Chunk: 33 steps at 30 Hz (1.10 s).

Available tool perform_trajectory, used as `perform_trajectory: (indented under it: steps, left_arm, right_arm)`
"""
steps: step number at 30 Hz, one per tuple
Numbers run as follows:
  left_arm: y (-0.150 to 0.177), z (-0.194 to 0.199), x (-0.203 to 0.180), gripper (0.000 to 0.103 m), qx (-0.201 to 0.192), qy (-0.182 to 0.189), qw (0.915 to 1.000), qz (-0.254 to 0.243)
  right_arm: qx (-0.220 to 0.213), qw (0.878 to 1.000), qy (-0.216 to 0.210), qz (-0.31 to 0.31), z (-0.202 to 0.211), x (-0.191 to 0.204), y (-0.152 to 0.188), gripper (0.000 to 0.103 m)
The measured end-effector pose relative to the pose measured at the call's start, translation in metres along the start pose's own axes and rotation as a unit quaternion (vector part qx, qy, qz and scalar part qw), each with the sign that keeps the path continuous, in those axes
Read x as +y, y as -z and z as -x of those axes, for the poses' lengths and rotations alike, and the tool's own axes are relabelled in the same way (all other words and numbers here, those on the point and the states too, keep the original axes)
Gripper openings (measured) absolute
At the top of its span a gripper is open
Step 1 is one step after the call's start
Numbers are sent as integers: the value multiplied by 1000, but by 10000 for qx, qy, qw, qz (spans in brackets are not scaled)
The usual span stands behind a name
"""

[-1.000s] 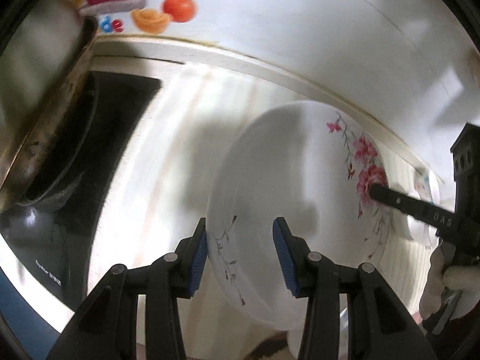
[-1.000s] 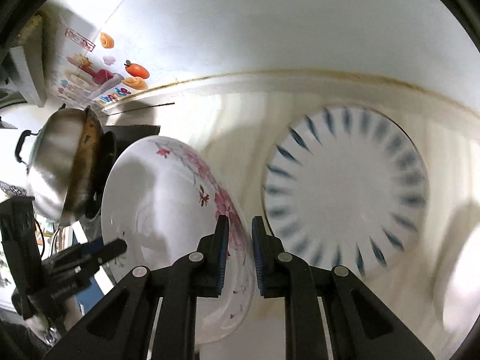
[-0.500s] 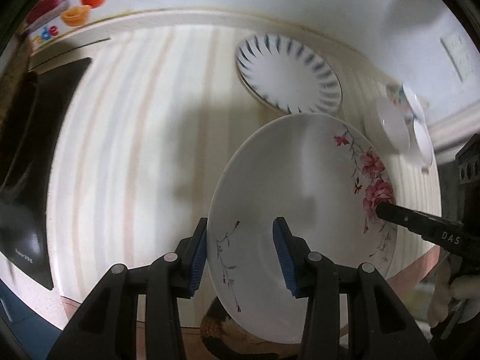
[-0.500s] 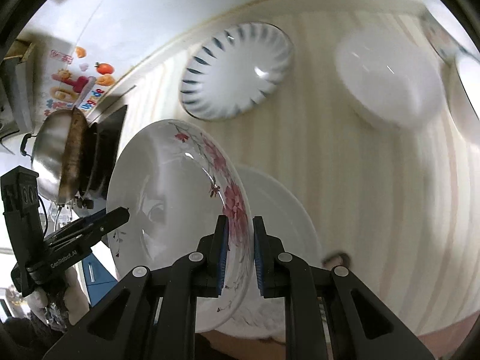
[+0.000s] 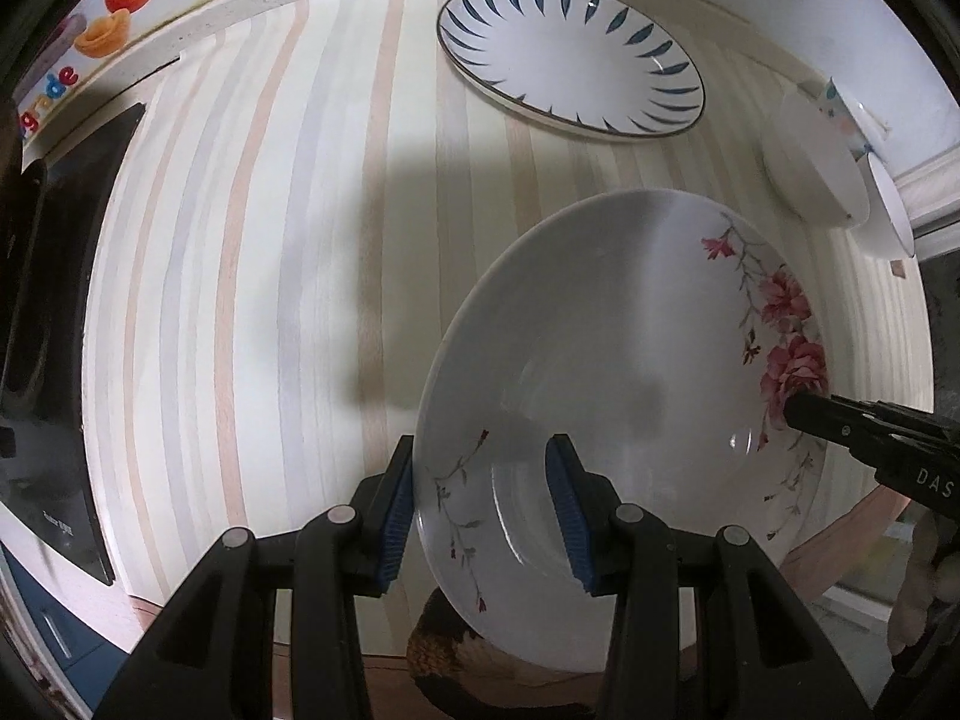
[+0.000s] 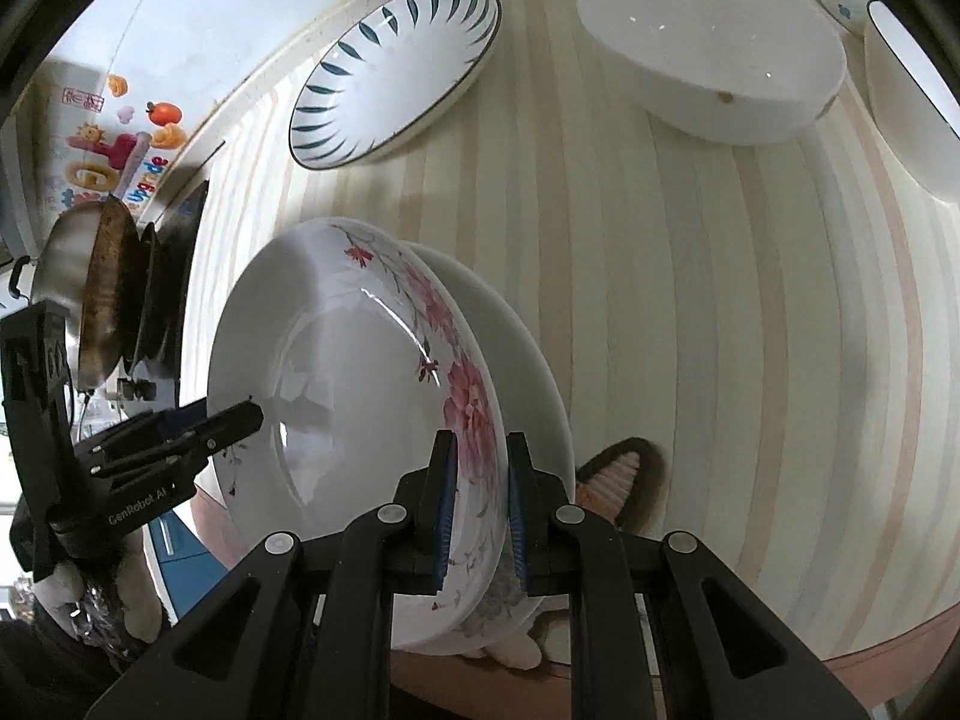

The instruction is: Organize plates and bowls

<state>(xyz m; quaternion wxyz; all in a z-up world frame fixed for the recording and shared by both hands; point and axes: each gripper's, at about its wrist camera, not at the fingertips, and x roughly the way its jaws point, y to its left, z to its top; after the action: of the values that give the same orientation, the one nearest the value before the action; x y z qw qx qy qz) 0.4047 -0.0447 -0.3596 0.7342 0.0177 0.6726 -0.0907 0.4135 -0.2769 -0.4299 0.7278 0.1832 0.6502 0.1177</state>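
Here the floral plate (image 5: 624,396) hangs tilted above the striped countertop (image 5: 252,276), gripped at two opposite points of its rim. In the left wrist view the left gripper (image 5: 486,510) stands at six o'clock with its blue pads spread; the plate's near rim sits between them, against the left pad, while the right pad lies over the plate's inner face, and I cannot tell whether it touches. The right gripper (image 5: 804,414) reaches in from three o'clock, its tip on the pink blossoms.

In the right wrist view the right gripper (image 6: 480,507) pinches the flowered rim of the floral plate (image 6: 360,396) between its narrowly set pads at six o'clock. The left gripper (image 6: 240,420) comes in from nine o'clock onto the opposite rim. A plain white plate (image 6: 510,348) shows just behind the held one.

The blue-leaf plate (image 6: 396,66) lies at eleven o'clock near the wall, well apart. A white bowl (image 6: 714,66) sits at one o'clock, another bowl (image 6: 912,102) at two o'clock beside it. A steel wok (image 6: 90,288) stands at nine o'clock.
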Motion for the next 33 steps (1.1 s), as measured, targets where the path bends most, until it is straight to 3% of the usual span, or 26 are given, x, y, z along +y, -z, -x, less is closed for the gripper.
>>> perform_trajectory:
  steps: [22, 27, 33]
  left_arm:
    - [14, -29, -45, 40, 242, -287, 9989, -281]
    - [16, -17, -40, 40, 240, -272, 9991, -241]
    - [-2, 30, -30, 40, -185, -153, 9997, -109]
  right_arm:
    - [304, 9991, 231, -191, 6, -4, -3, 20]
    - [365, 9983, 450, -90, 12, -3, 0, 20]
    - [99, 9997, 176, -118, 42, 2, -12, 20]
